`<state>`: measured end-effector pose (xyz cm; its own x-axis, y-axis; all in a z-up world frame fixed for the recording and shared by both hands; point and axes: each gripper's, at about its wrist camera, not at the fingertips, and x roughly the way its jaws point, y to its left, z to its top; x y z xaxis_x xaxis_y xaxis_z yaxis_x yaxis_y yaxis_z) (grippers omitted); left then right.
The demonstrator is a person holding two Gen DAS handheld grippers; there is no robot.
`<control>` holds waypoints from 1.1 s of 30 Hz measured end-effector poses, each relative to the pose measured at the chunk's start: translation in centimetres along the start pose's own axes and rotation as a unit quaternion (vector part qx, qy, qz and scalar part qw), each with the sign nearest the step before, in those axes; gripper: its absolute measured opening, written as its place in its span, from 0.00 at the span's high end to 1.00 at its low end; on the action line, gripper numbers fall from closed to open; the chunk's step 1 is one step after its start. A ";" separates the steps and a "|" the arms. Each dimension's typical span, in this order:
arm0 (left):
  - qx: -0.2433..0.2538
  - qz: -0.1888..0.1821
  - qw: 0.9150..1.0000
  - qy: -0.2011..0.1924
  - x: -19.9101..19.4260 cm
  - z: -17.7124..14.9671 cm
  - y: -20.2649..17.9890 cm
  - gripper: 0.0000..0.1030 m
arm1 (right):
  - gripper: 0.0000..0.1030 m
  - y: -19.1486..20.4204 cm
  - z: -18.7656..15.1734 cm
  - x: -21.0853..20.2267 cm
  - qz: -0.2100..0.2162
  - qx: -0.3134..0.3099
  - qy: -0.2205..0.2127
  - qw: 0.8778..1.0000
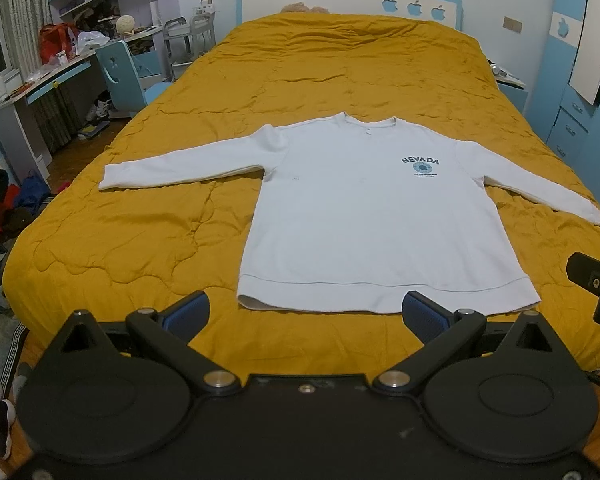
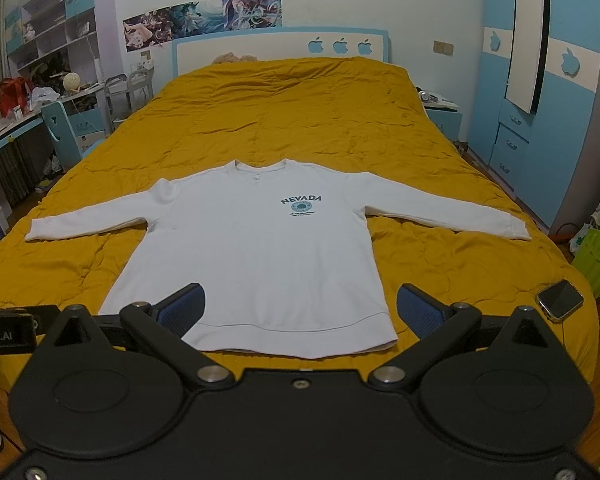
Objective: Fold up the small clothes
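Both my left gripper (image 1: 306,312) and right gripper (image 2: 300,306) gape wide, holding nothing. Ahead lies the white sweatshirt (image 2: 256,248), spread flat on the mustard quilt (image 2: 300,120); a phone (image 2: 560,300) rests right of my right gripper.

A: What's around the white sweatshirt (image 2: 256,248)?

B: Bare yellow quilt (image 2: 300,120) on every side, widest toward the headboard (image 2: 260,48).

A: Any obstacles?

B: A smartwatch (image 2: 560,301) on the quilt's near right corner, beyond the right claw (image 2: 300,312); both sleeves spread outward.
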<state>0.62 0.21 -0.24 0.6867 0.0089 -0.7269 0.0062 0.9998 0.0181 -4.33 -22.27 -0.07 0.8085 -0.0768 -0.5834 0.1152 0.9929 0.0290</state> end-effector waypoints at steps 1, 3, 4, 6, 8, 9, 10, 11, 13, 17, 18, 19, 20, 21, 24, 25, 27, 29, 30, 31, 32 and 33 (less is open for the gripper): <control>0.000 0.000 1.000 0.000 0.0 0.0 0.0 0.00 | 0.00 0.1 0.0 0.0 0.000 0.000 0.000 1.000; -0.001 0.000 1.000 0.001 0.1 0.0 0.0 0.00 | 0.00 0.1 0.0 0.0 -0.001 0.000 -0.001 1.000; -0.001 0.000 1.000 0.001 0.1 0.1 0.0 0.00 | 0.00 0.1 0.0 0.0 -0.001 0.000 -0.001 1.000; -0.001 0.000 1.000 0.002 0.1 0.1 0.0 0.00 | 0.00 0.0 0.0 0.0 -0.001 0.000 -0.001 1.000; 0.000 -0.001 1.000 0.002 0.1 0.1 -0.1 0.00 | 0.00 0.0 0.0 0.0 0.000 0.000 0.000 1.000; 0.000 0.000 1.000 0.003 0.1 0.1 -0.1 0.00 | 0.00 0.0 0.0 0.0 0.000 0.000 0.000 1.000; 0.001 0.000 1.000 0.003 0.1 0.1 -0.1 0.00 | 0.00 0.0 0.0 -0.1 0.000 0.000 0.000 1.000; 0.001 0.001 1.000 0.003 0.1 0.1 0.0 0.00 | 0.00 0.1 0.0 0.0 0.000 0.001 0.001 1.000; 0.001 0.000 1.000 0.002 0.2 0.1 0.0 0.00 | 0.00 0.1 0.1 0.0 0.000 0.000 0.003 1.000; 0.002 0.000 1.000 0.003 0.2 0.1 -0.1 0.00 | 0.00 0.1 0.2 0.0 0.000 0.000 0.003 1.000; 0.002 0.000 1.000 0.003 0.2 0.1 -0.1 0.00 | 0.00 0.1 0.2 0.0 0.000 0.000 0.003 1.000; 0.003 0.001 1.000 0.003 0.2 0.1 -0.1 0.00 | 0.00 0.2 0.2 0.0 -0.001 0.001 0.004 1.000; 0.003 0.001 1.000 0.003 0.2 0.1 -0.1 0.00 | 0.00 0.2 0.2 0.0 -0.001 0.001 0.004 1.000; 0.003 0.001 1.000 0.003 0.2 0.1 -0.1 0.00 | 0.00 0.2 0.2 0.0 -0.001 0.001 0.004 1.000; 0.003 0.001 1.000 0.002 0.2 0.1 -0.1 0.00 | 0.00 0.2 0.2 0.0 -0.001 0.000 0.003 1.000; 0.003 0.001 1.000 0.002 0.2 0.1 -0.1 0.00 | 0.00 0.2 0.2 0.0 -0.001 0.000 0.003 1.000; 0.004 0.001 1.000 0.002 0.2 0.1 -0.2 0.00 | 0.00 0.3 0.3 0.0 -0.001 0.000 0.002 1.000; 0.004 0.001 1.000 0.002 0.2 0.1 -0.2 0.00 | 0.00 0.2 0.3 0.0 -0.001 0.000 0.003 1.000; 0.004 0.001 1.000 0.002 0.2 0.1 -0.2 0.00 | 0.00 0.3 0.3 0.0 -0.001 0.000 0.003 1.000; 0.004 0.000 1.000 0.002 0.2 0.1 -0.2 0.00 | 0.00 0.3 0.3 0.0 -0.001 0.000 0.003 1.000; 0.005 0.000 1.000 0.003 0.2 0.1 -0.2 0.00 | 0.00 0.2 0.3 0.0 -0.001 -0.001 0.003 1.000; 0.005 0.000 1.000 0.003 0.2 0.1 -0.2 0.00 | 0.00 0.2 0.3 0.0 -0.001 -0.001 0.003 1.000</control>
<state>0.86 -0.02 -0.30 0.6826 0.0088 -0.7307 0.0133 0.9996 0.0245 -4.16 -22.06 0.20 0.8044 -0.0786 -0.5889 0.1165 0.9928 0.0267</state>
